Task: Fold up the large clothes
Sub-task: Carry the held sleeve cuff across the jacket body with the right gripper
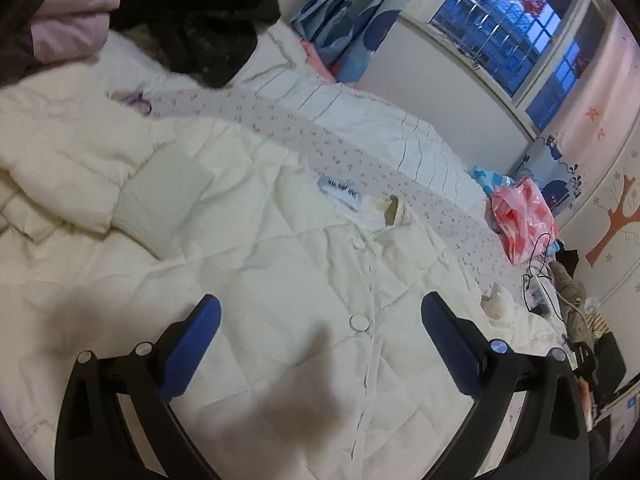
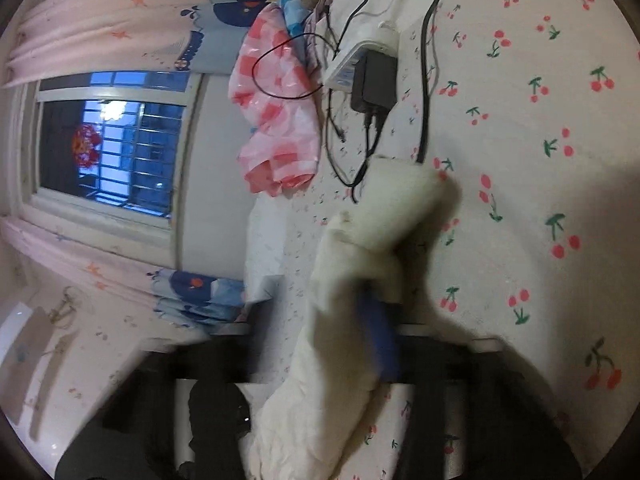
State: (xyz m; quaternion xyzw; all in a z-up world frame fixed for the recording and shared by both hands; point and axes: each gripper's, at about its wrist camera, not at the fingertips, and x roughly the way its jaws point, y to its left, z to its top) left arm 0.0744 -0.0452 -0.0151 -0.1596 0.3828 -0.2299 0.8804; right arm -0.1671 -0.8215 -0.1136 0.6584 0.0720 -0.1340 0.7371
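Across a bed (image 1: 280, 128) with a cherry-print sheet, we see a large cream quilted coat (image 1: 260, 248) spread flat, its snap-button front running from near to far. Our left gripper (image 1: 320, 320) hovers just above the coat's front with its blue-padded jaws wide apart and nothing between them; a white snap button (image 1: 359, 323) sits between the two fingers in view. To the left, one puffy sleeve (image 1: 60, 168) lies folded over the body of the coat.

From the right wrist view, our right gripper (image 2: 376, 320) is clamped on the cream cuff (image 2: 384, 216) of the other sleeve, with fabric wrapped around the blue pad and the sleeve trailing back toward the near edge. This view is blurred, so the second finger is hard to make out.

Beyond the cuff lie a black power adapter (image 2: 374, 80), a white power strip (image 2: 352, 60) with black cables, and a pink checked plastic bag (image 2: 276, 120). Farther off, a barred window (image 2: 116, 140) shows blue light. Dark clothes (image 1: 208, 20) sit piled at the far left of the bed.
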